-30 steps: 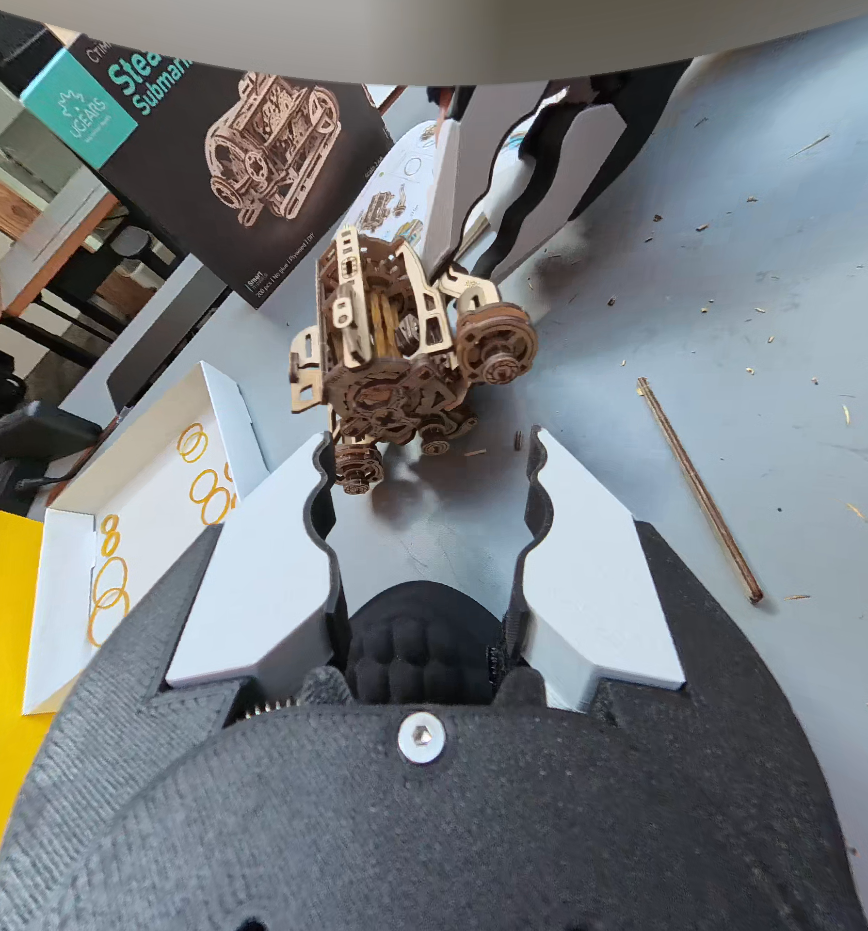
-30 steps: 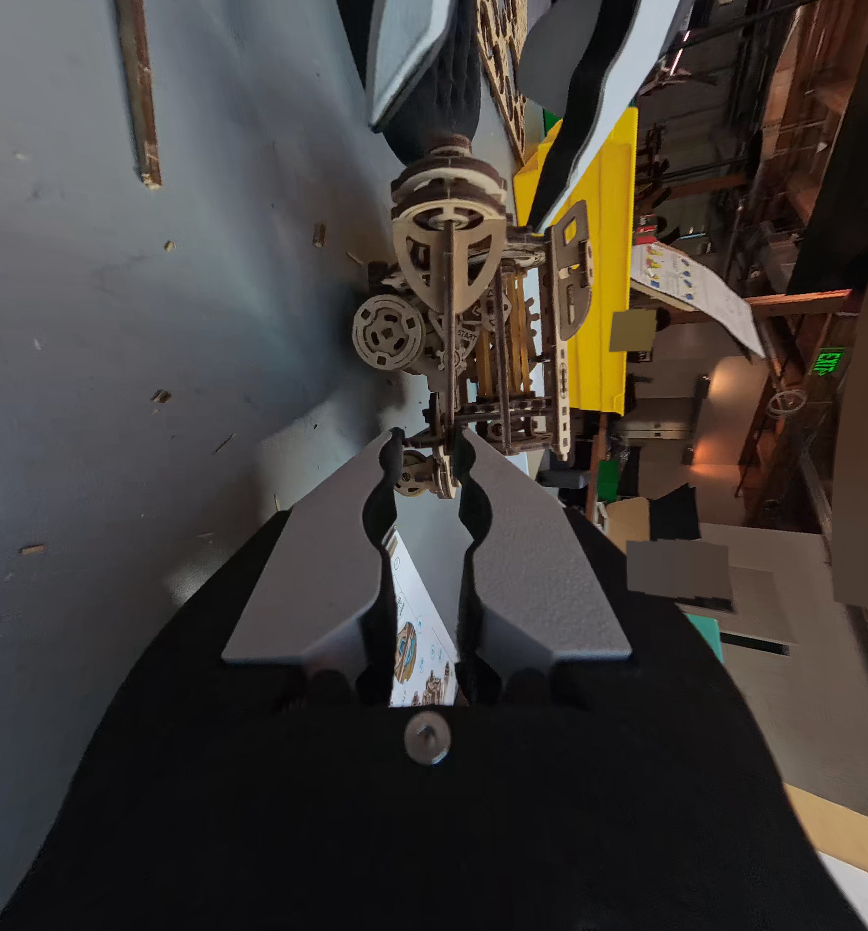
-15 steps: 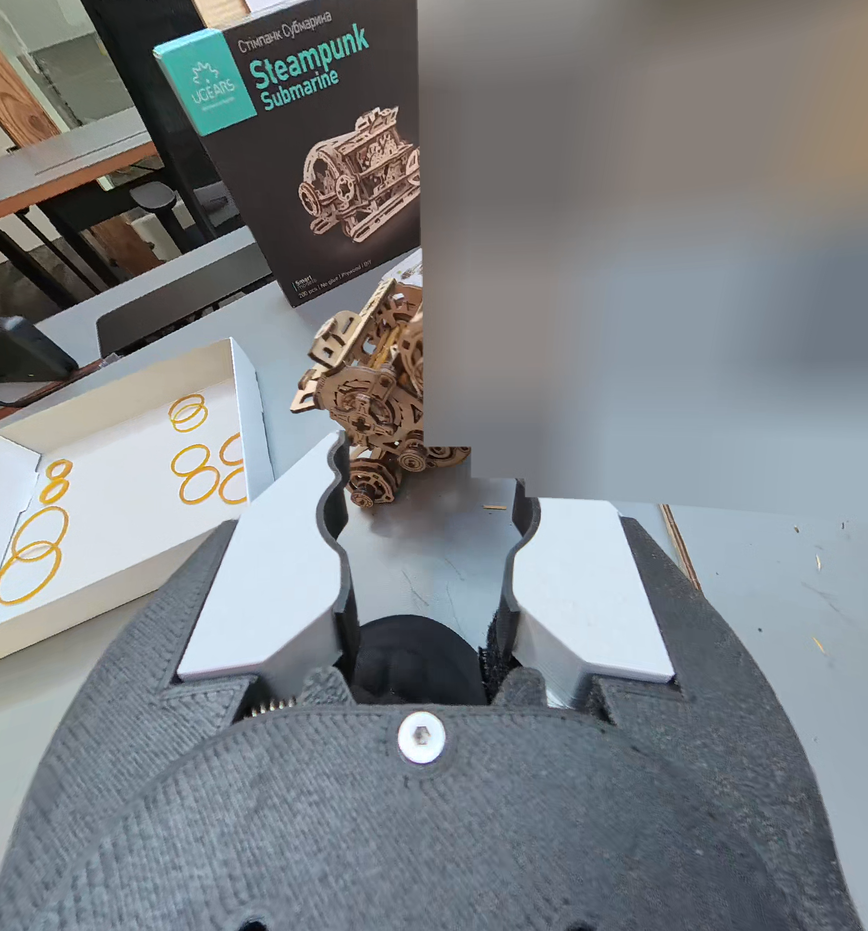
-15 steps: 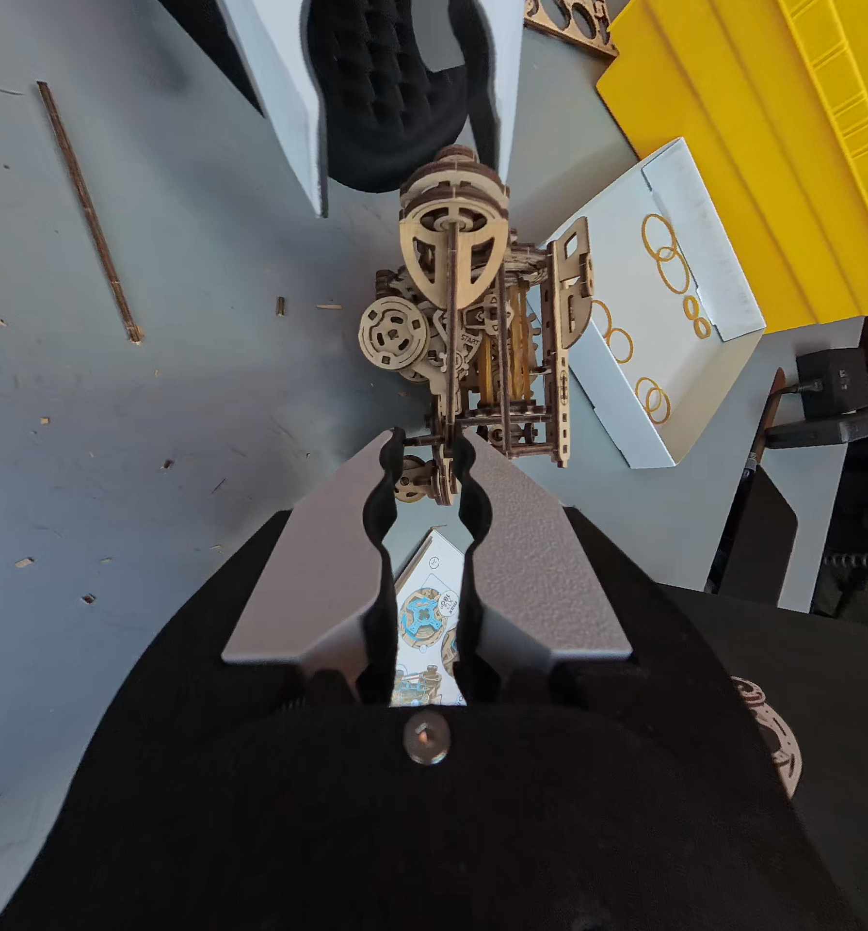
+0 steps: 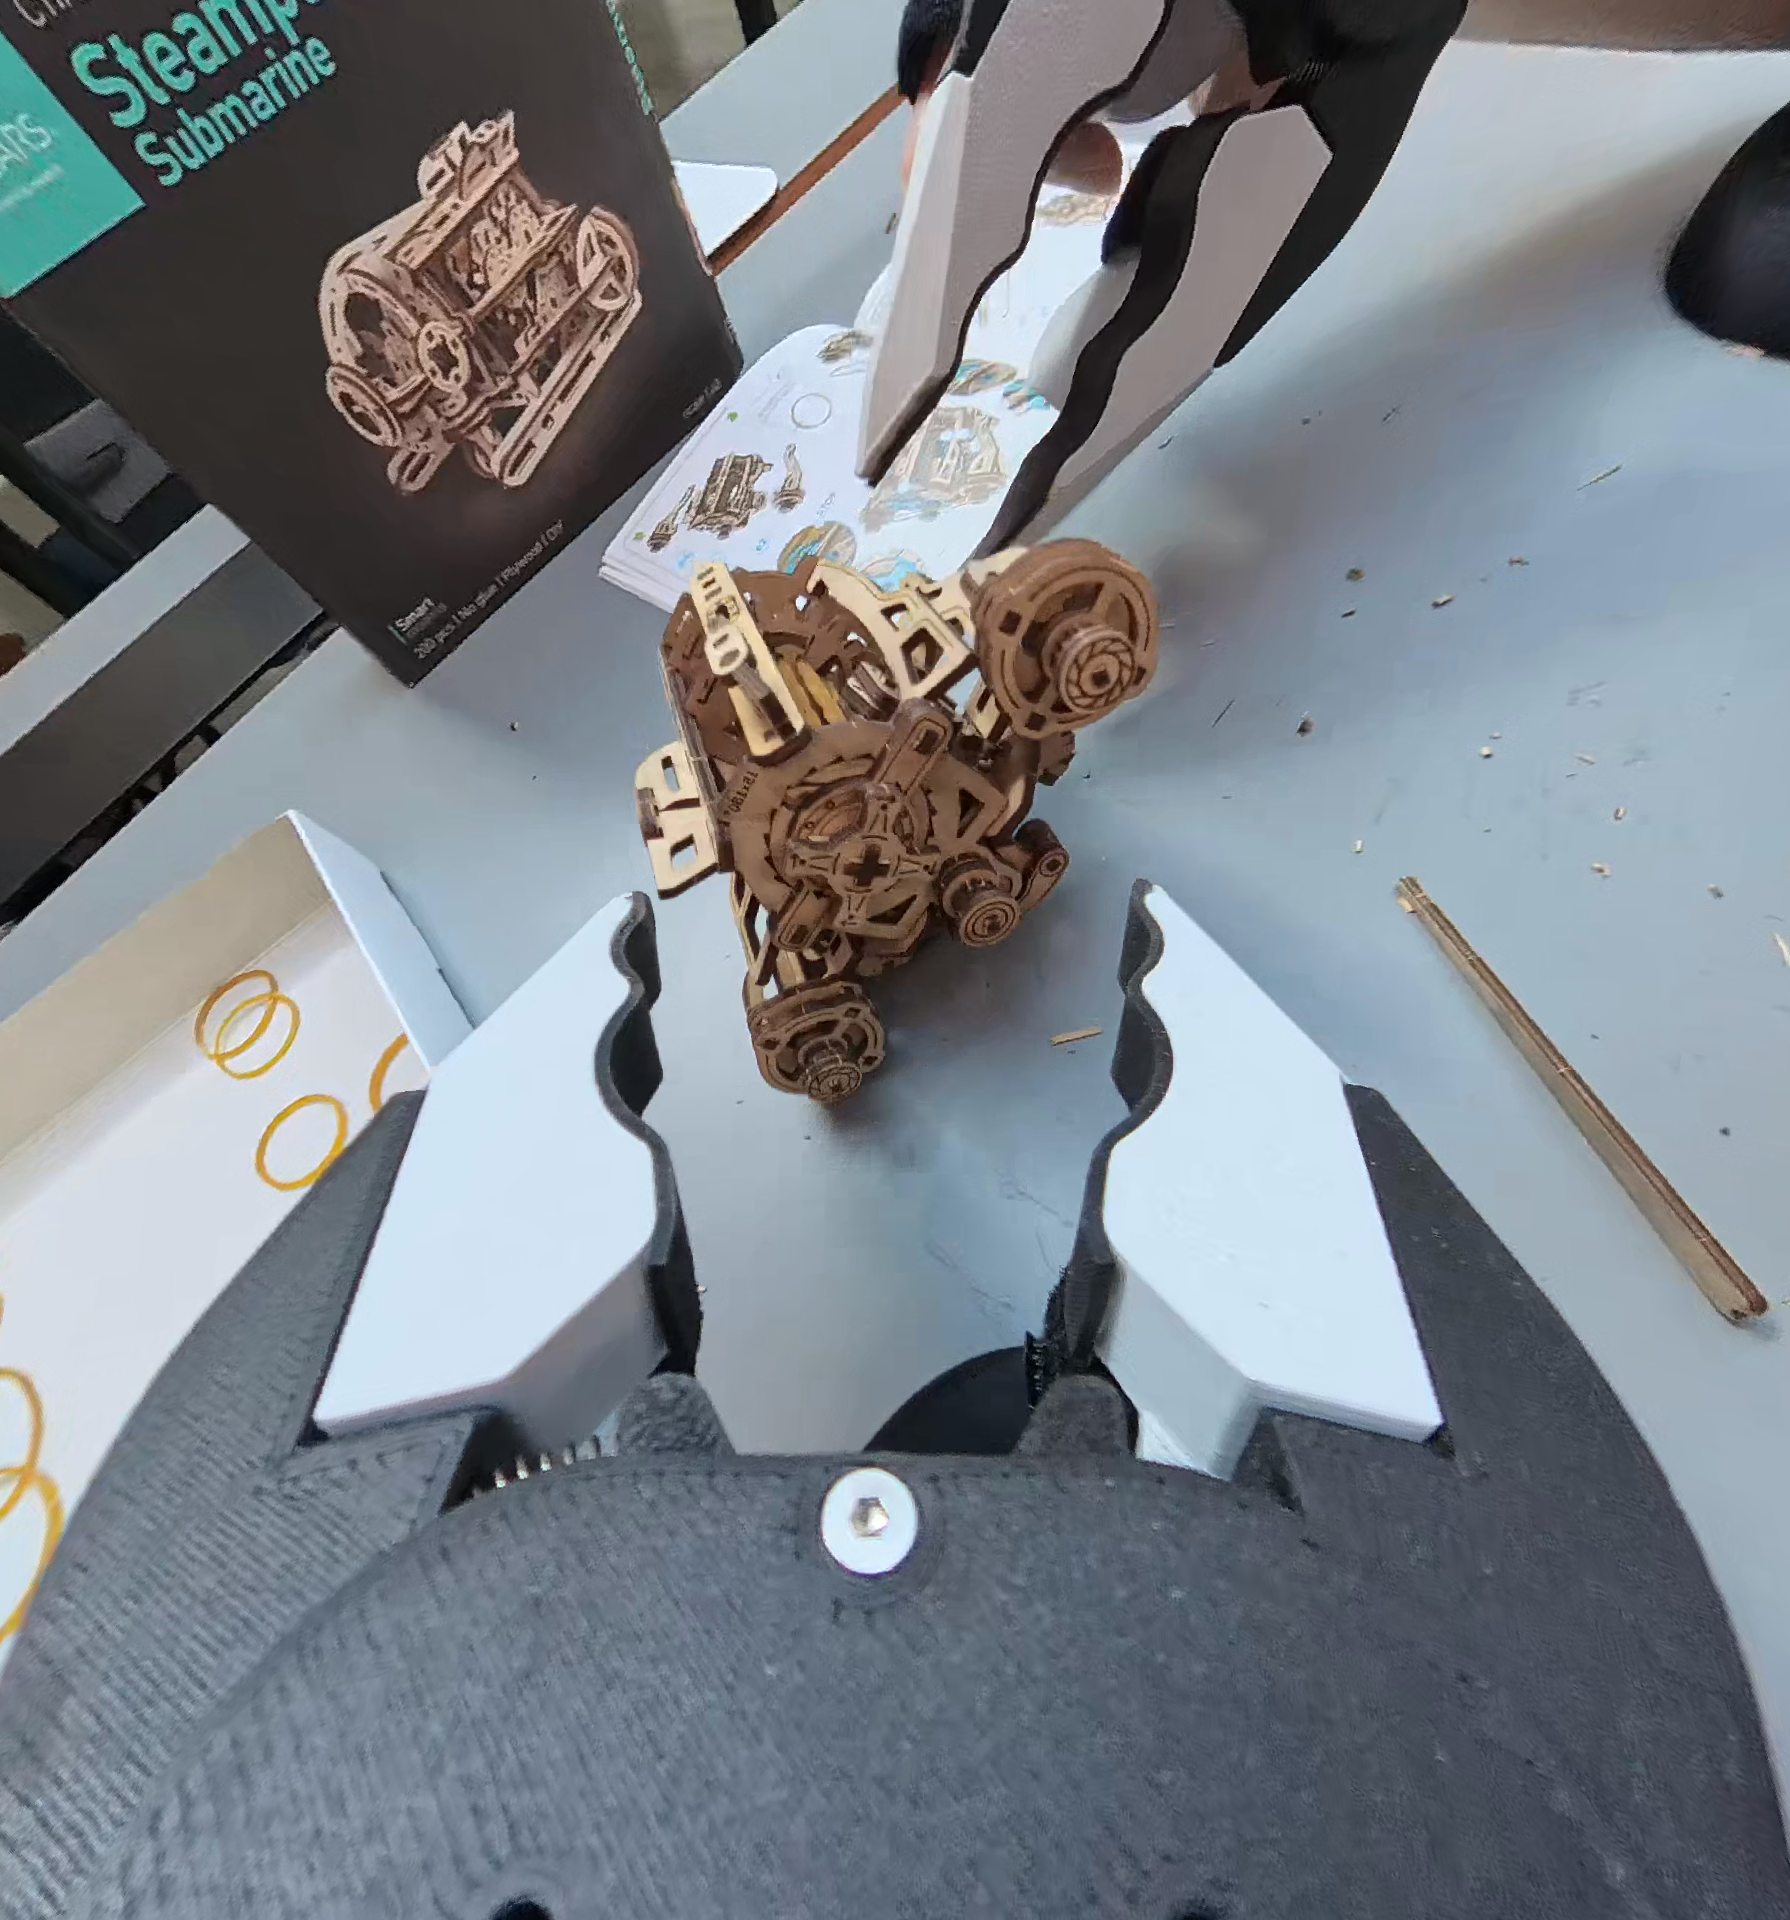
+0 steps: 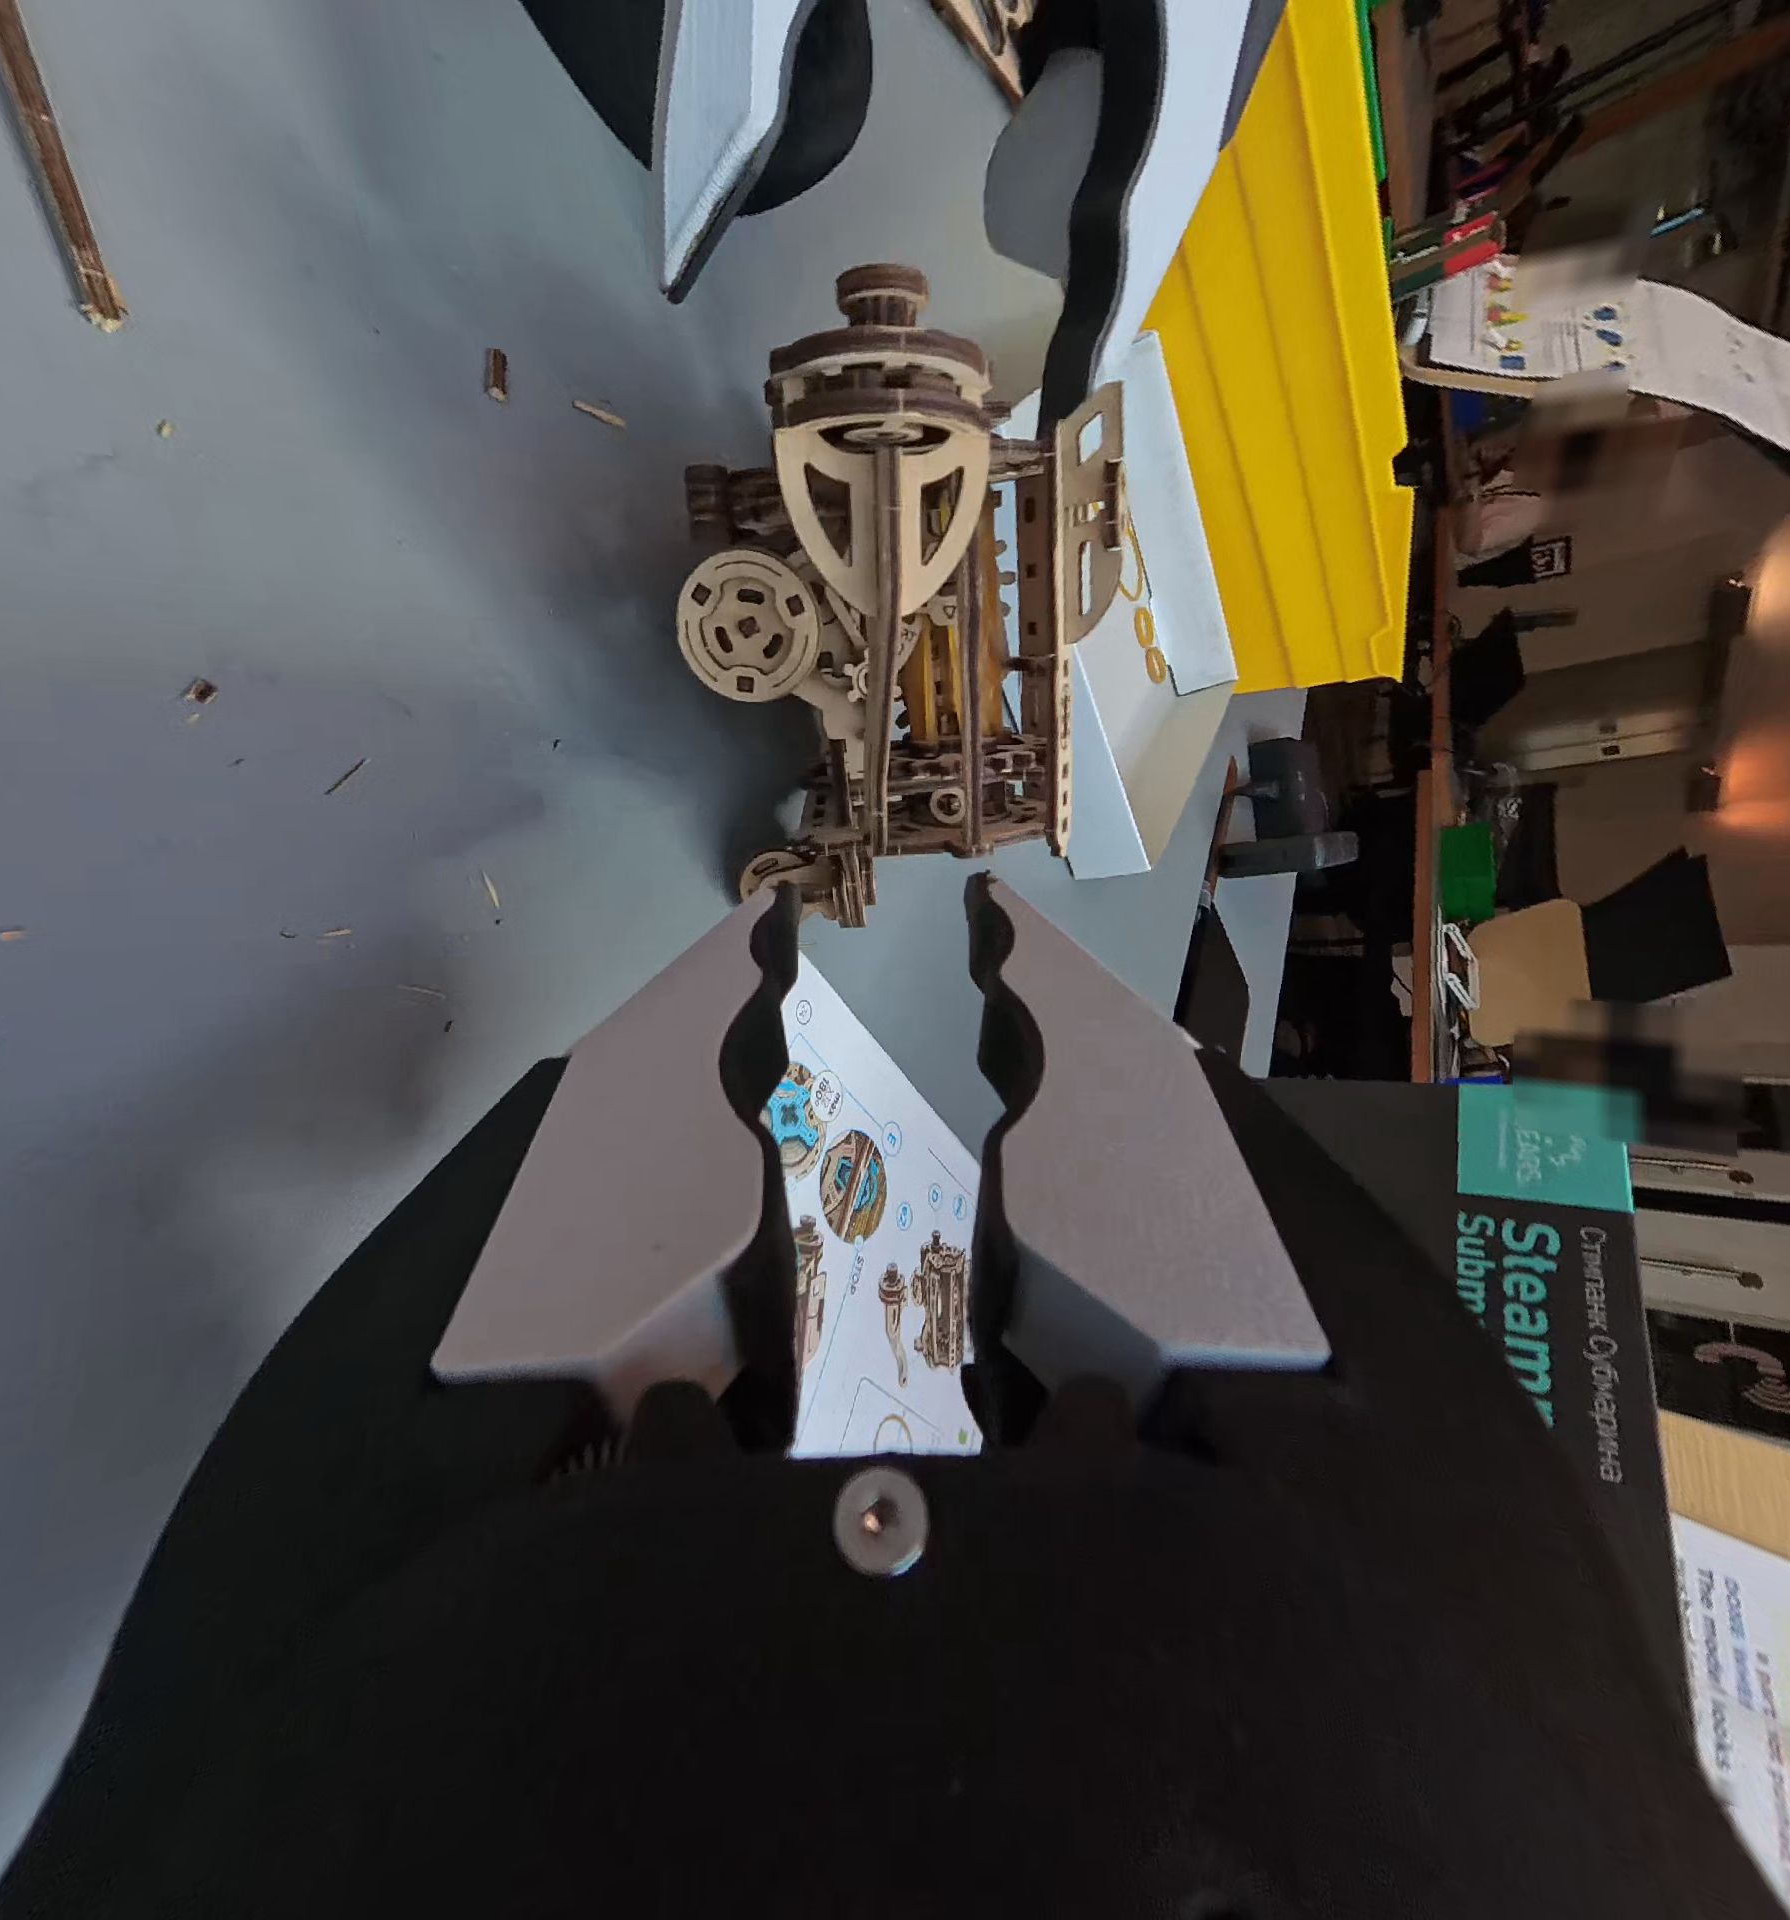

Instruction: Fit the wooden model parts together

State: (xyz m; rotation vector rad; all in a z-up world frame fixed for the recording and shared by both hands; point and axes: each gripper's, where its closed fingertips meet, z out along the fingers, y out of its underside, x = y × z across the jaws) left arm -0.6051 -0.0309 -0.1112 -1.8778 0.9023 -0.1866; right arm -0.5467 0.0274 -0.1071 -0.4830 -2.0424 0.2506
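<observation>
Wooden model [image 5: 870, 810] stood tilted on the grey table [image 5: 1493, 727], free of both grippers. Seen from the left gripper [image 5: 886, 966], sat at twelve o'clock, lowest wheel dipping just between the widely parted fingertips without touching either pad. Seen from the right gripper [image 6: 880, 904], likewise lay at twelve o'clock, a small wheel just by the left fingertip [image 6: 779, 914]; jaws apart, nothing clamped. Beyond the model at one o'clock in the left view, hovered the right gripper's fingers over an instruction booklet [image 5: 745, 488]. Wooden stick [image 5: 1577, 1101] at three o'clock, kit box [image 5: 351, 312] at eleven.
</observation>
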